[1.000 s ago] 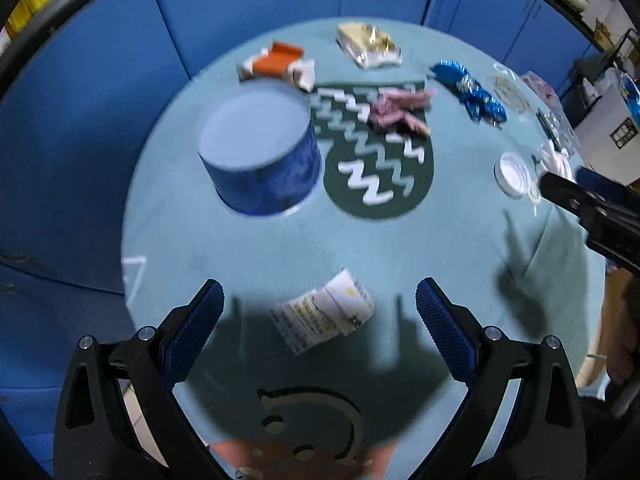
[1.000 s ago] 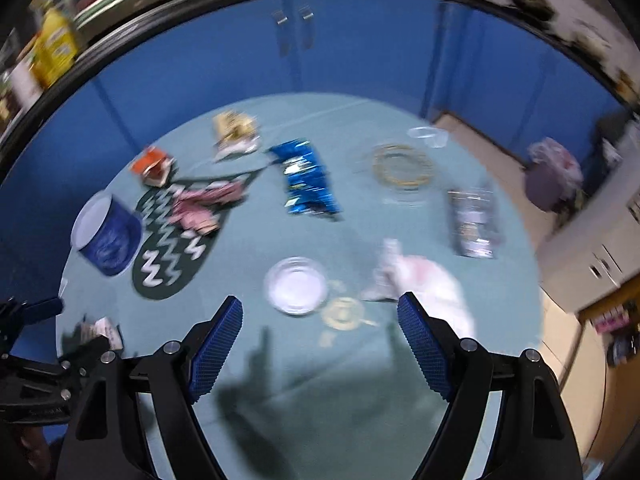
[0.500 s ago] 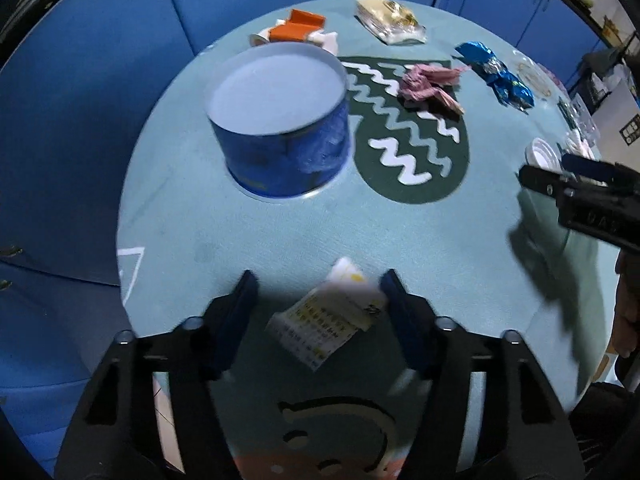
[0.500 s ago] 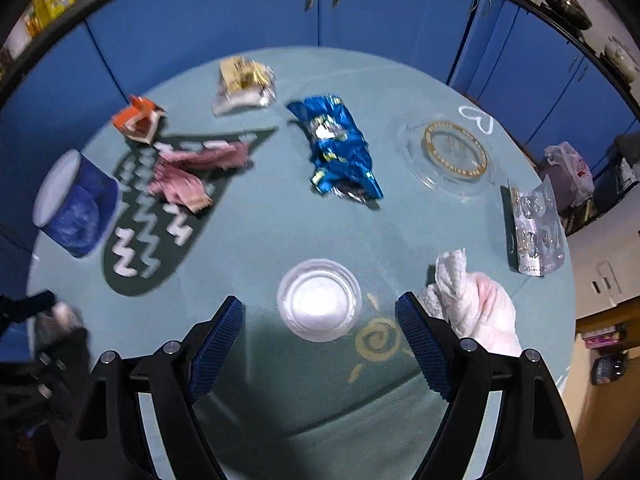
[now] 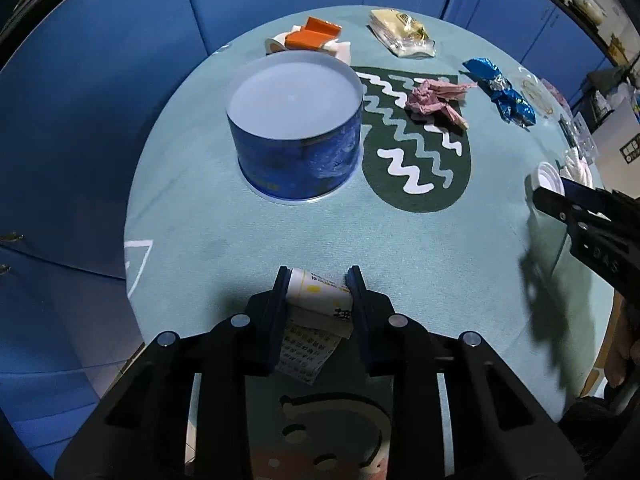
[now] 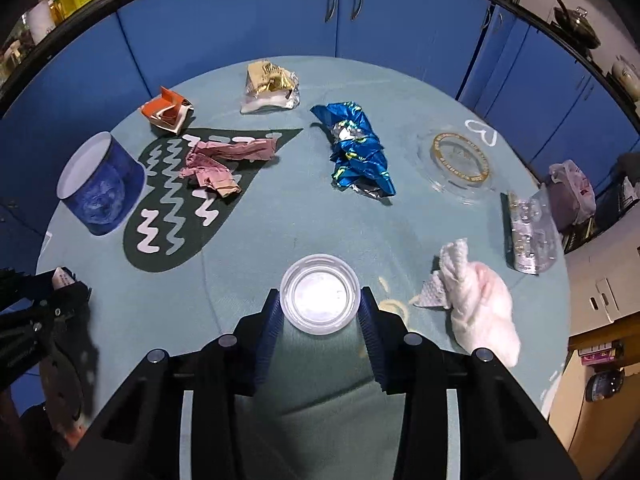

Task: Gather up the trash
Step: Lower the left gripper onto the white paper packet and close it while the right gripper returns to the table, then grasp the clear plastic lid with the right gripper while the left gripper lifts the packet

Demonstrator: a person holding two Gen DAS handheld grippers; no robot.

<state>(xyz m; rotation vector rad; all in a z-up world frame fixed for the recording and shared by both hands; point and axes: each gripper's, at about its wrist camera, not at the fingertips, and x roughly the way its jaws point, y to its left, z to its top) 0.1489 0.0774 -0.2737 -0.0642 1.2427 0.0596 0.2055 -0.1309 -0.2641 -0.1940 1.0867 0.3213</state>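
Observation:
My left gripper point(image 5: 319, 280) is shut on a rolled white printed paper point(image 5: 318, 304) at the near edge of the round teal table point(image 5: 460, 248). A blue cylindrical bin point(image 5: 296, 140) with a pale inside stands beyond it; it also shows in the right wrist view point(image 6: 98, 184). My right gripper point(image 6: 319, 300) is shut on a round clear plastic lid point(image 6: 319, 293) lying on the table. Other trash lies further off: a pink crumpled wrapper point(image 6: 218, 160), a blue foil wrapper point(image 6: 358, 152), a gold and white wrapper point(image 6: 268, 86), an orange carton point(image 6: 168, 111).
A white crumpled tissue point(image 6: 476, 304) lies right of the lid. A clear blister pack point(image 6: 530, 228) and a glass dish with a gold rim point(image 6: 460, 160) sit at the right. A dark green patch with white zigzags point(image 5: 416, 136) marks the cloth. Blue cabinets point(image 6: 340, 8) surround the table.
My left gripper moved in and closed on the rolled paper. My right gripper moved forward and closed around the clear lid.

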